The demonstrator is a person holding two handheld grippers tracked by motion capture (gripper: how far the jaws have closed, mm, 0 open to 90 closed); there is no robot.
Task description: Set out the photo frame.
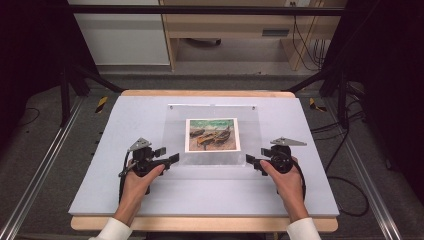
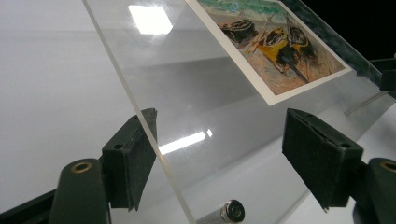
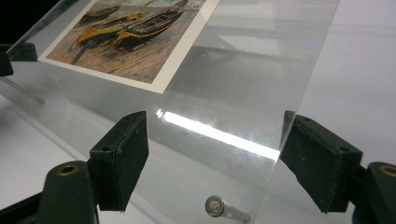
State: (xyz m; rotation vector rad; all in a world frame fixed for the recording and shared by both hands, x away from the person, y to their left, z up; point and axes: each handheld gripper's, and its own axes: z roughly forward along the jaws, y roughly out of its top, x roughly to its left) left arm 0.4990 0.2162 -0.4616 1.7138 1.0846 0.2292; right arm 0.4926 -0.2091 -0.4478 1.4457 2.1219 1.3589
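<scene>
A clear acrylic sheet [image 1: 175, 131] lies over a white-bordered picture of boats [image 1: 211, 134] on the white board [image 1: 125, 190]. My left gripper [image 1: 169, 155] is open at the sheet's front left corner. In the left gripper view the sheet [image 2: 196, 93] and its edge pass between the jaws of that gripper [image 2: 222, 126], close to one pad [image 2: 135, 154]. My right gripper [image 1: 256, 156] is open at the front right corner, and the sheet [image 3: 261, 70] runs between the jaws there too [image 3: 215, 123]. A metal pin [image 2: 229, 212] [image 3: 215, 206] sits under each front corner.
The board rests on a wooden table [image 1: 200, 224] with metal rails [image 1: 45, 160] on both sides. Cables [image 1: 345, 190] lie on the floor at the right. A wooden desk [image 1: 225, 30] stands beyond the table. Two small screws [image 1: 171, 106] mark the sheet's far edge.
</scene>
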